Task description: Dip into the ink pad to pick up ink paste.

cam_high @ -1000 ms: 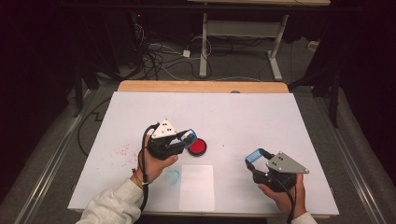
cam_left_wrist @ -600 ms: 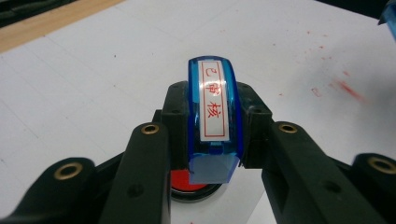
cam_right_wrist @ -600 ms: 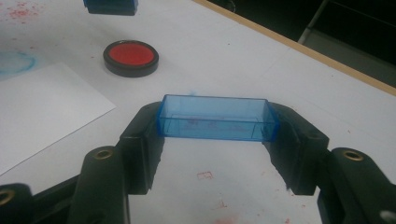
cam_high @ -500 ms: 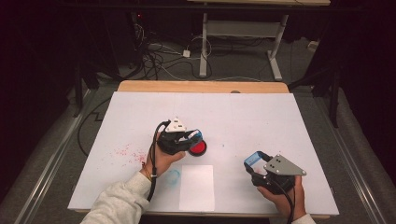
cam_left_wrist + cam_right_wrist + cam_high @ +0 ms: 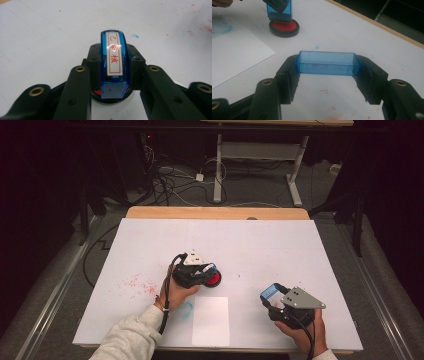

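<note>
With the left gripper (image 5: 113,82) jaws clamped on the blue stamp (image 5: 115,56) pressed onto the red ink pad (image 5: 284,27), and the right gripper (image 5: 328,72) jaws gripping the blue cap (image 5: 328,63) above the table (image 5: 300,250), tilted pressure risks uneven inking.

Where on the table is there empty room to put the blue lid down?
The far half of the white table, up to the wooden edge, is bare. So is the stretch between the paper sheet and the right tool. It is crowded around the red ink pad, where the left tool holds the blue stamp.
</note>
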